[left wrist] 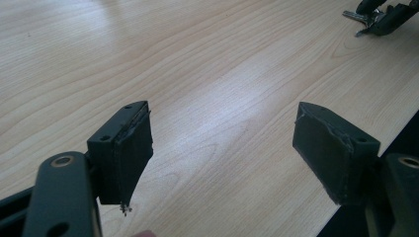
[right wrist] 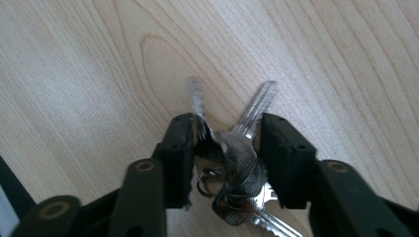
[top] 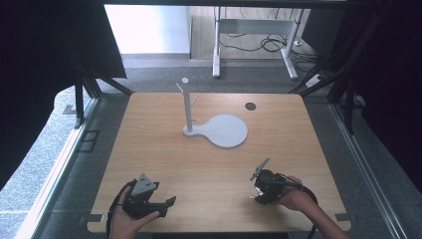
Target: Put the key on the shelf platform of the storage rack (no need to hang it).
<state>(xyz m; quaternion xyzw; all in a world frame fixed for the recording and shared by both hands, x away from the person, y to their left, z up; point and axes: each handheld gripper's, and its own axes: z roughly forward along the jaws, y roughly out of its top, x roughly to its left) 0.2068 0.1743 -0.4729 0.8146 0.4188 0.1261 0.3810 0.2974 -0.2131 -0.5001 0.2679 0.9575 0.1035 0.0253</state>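
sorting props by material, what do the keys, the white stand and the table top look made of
Keys: bright silvery metal, glinting, with cut teeth, on a wire ring, clamped in the right gripper.
White stand: matte white, probably plastic or painted; cannot tell which.
Table top: pale wood grain, smooth with a soft sheen, possibly laminate.

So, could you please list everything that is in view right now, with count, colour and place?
Table: one, light wood, centre of the high view.
Stand: one, white, a round flat base with an upright pegged post at its left end, on the table's far middle.
Dark disc: one, small, on the far right part of the tabletop.
Bunch of keys: one, silver on a ring, between the right claw's jaws.
Desk frame: one, white legs, on the floor beyond the table, with cables.
Left claw: one, black, open above bare tabletop, near left edge.
Right claw: one, black, shut on the keys, near right.
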